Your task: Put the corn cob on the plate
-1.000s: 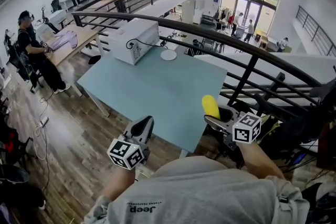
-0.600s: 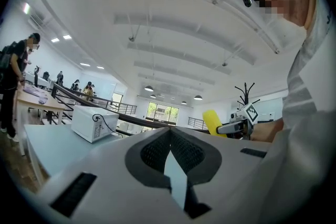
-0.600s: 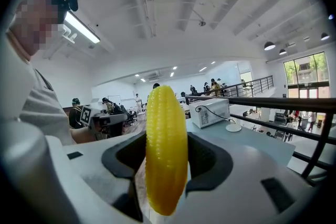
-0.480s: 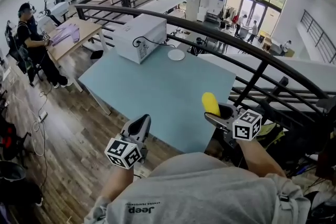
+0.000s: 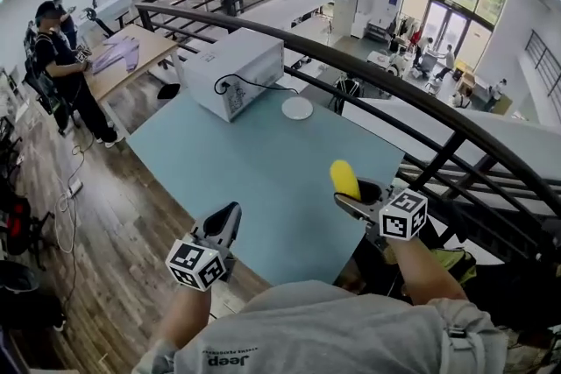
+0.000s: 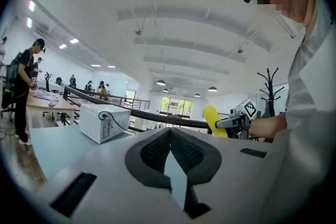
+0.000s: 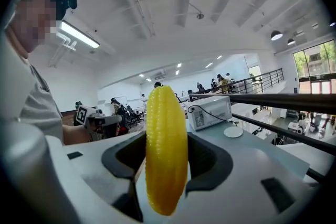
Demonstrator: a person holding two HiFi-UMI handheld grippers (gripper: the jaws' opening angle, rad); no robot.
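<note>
The yellow corn cob [image 5: 344, 178] stands upright between the jaws of my right gripper [image 5: 351, 194], which is shut on it above the near right part of the light blue table [image 5: 263, 162]. In the right gripper view the corn cob [image 7: 166, 149] fills the gap of the right gripper [image 7: 166, 137]. A small white plate [image 5: 297, 108] lies far off on the table, just right of the microwave; the same plate [image 7: 233, 132] shows in the right gripper view. My left gripper [image 5: 226, 222] hovers at the table's near edge. The left gripper [image 6: 169, 134] is shut and holds nothing.
A white microwave [image 5: 232, 70] with a black cable sits at the table's far left corner. A dark metal railing [image 5: 421, 96] runs behind and along the right of the table, with a drop beyond. A person [image 5: 57, 57] stands at a wooden desk far left.
Both grippers have travelled forward toward the table, the right one carrying the corn cob over its near edge. The table and plate now appear closer.
</note>
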